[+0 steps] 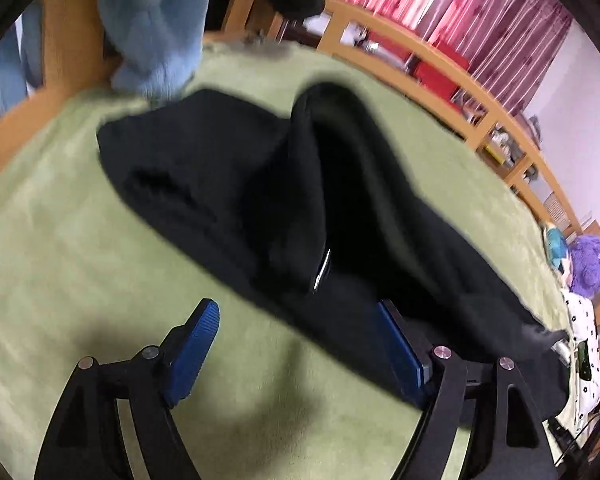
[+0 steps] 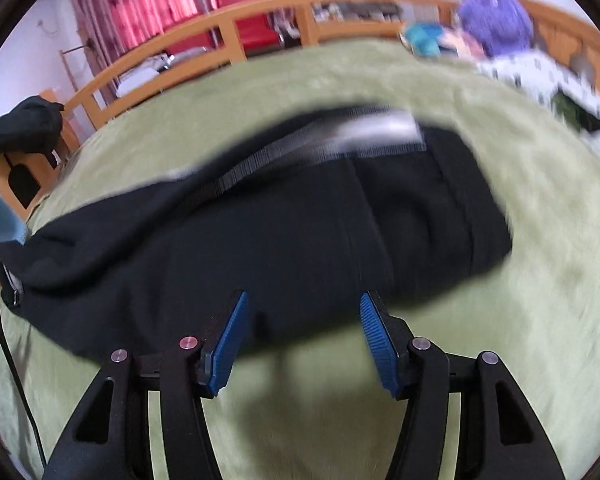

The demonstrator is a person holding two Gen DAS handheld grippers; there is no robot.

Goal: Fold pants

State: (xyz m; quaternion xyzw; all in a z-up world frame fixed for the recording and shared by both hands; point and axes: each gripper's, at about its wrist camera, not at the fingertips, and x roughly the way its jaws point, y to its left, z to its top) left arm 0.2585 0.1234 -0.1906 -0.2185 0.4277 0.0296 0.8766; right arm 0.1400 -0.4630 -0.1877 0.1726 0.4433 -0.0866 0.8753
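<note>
Black pants [image 2: 284,232] lie bunched across a green blanket [image 2: 520,300] on a bed, waistband on the far side. The left tongs [image 1: 296,320] stand wide apart at the near edge of the pants, gripping nothing. The right tongs [image 2: 302,312] stand apart too, their pads clear of the cloth.

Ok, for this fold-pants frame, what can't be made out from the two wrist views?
- Right wrist: the waistband of the black pants is smeared by motion blur; no label readable.
- Left wrist: the pants' far end passes behind the left gripper's right finger.
- Right wrist: whether the right gripper touches the cloth is unclear.
</note>
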